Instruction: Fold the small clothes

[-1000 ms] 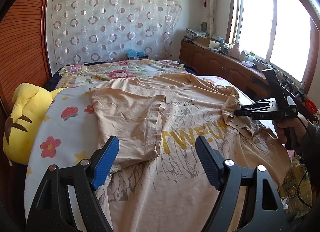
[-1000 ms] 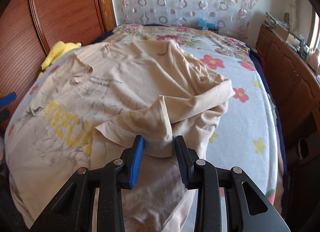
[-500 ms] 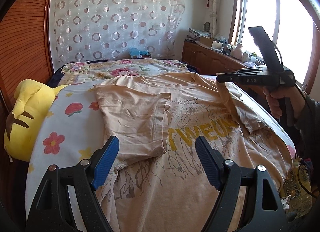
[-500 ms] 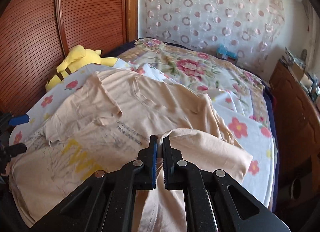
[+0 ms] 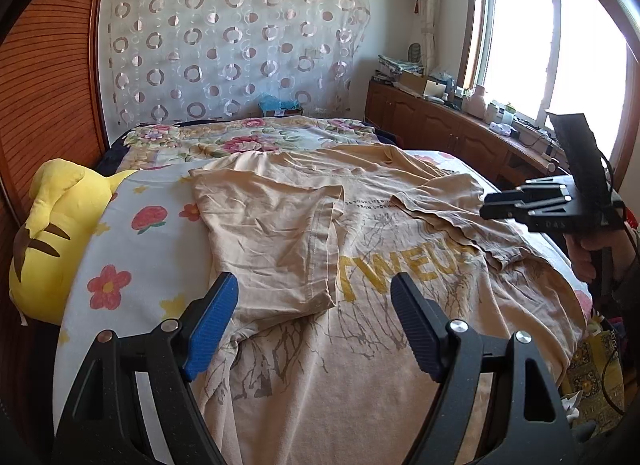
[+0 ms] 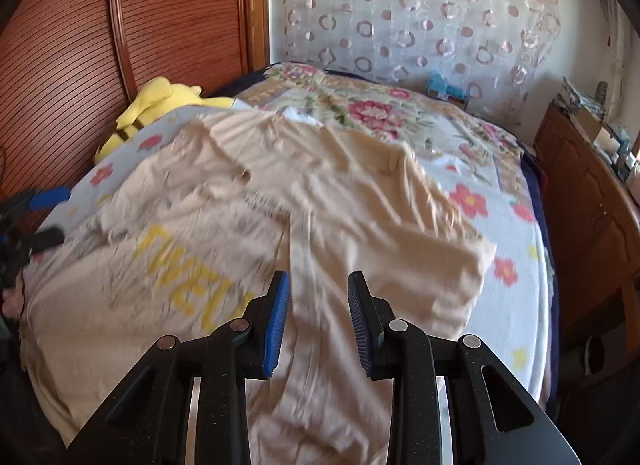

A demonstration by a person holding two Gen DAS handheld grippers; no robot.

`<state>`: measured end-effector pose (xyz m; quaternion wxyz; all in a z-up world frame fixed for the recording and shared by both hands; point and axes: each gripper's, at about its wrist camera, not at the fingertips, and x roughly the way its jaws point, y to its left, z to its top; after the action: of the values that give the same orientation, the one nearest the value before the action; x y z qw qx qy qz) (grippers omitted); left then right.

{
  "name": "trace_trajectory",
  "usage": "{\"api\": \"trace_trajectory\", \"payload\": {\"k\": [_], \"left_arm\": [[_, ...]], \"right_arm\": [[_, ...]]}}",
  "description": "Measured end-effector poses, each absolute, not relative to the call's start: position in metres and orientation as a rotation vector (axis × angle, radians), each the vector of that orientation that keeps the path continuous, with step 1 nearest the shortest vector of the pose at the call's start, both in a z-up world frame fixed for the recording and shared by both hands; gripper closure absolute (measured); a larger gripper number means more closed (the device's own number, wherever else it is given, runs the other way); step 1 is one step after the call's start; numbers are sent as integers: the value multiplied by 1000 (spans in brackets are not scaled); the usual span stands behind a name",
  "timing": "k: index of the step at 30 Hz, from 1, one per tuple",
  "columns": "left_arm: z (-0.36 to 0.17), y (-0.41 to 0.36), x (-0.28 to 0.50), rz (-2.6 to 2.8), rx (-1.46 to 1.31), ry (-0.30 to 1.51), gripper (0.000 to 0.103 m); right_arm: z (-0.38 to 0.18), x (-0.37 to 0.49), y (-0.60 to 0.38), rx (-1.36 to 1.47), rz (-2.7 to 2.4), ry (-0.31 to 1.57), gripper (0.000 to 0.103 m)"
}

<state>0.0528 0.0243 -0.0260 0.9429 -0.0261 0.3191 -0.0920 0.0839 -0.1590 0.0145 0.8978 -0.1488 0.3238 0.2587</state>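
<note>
A beige T-shirt (image 5: 360,257) with yellow lettering lies spread on the bed, both sleeves folded in over its front. In the right wrist view the same T-shirt (image 6: 224,233) fills the middle. My left gripper (image 5: 314,313) hovers open over the shirt's lower left, nothing between its fingers. My right gripper (image 6: 318,301) is above the folded right sleeve (image 6: 384,225); its jaws are opening, and no cloth is pinched between the pads. Seen from the left wrist view, the right gripper (image 5: 490,207) hangs just past the sleeve edge, held by a hand.
A yellow plush toy (image 5: 44,233) lies at the bed's left edge by the wooden wardrobe (image 5: 44,77). A floral sheet (image 5: 132,249) covers the bed. A low wooden cabinet (image 5: 448,133) with clutter runs under the window on the right.
The right gripper shut on the right sleeve, lifted it and carried it over the shirt front, then let it go; the sleeve now lies flat. The left gripper stayed put.
</note>
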Motion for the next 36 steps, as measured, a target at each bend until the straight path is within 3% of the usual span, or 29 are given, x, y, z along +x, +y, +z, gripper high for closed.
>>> {"api": "trace_trajectory", "payload": {"k": [12, 19, 36], "left_arm": [[-24, 19, 54, -189, -44, 651, 24], [-24, 19, 54, -189, -44, 649, 24], [-23, 30, 61, -174, -51, 644, 24]], "right_arm": [[-24, 37, -175, -333, 550, 735, 72], [-26, 35, -175, -364, 540, 715, 99], [-10, 18, -184, -294, 621, 677, 100]]}}
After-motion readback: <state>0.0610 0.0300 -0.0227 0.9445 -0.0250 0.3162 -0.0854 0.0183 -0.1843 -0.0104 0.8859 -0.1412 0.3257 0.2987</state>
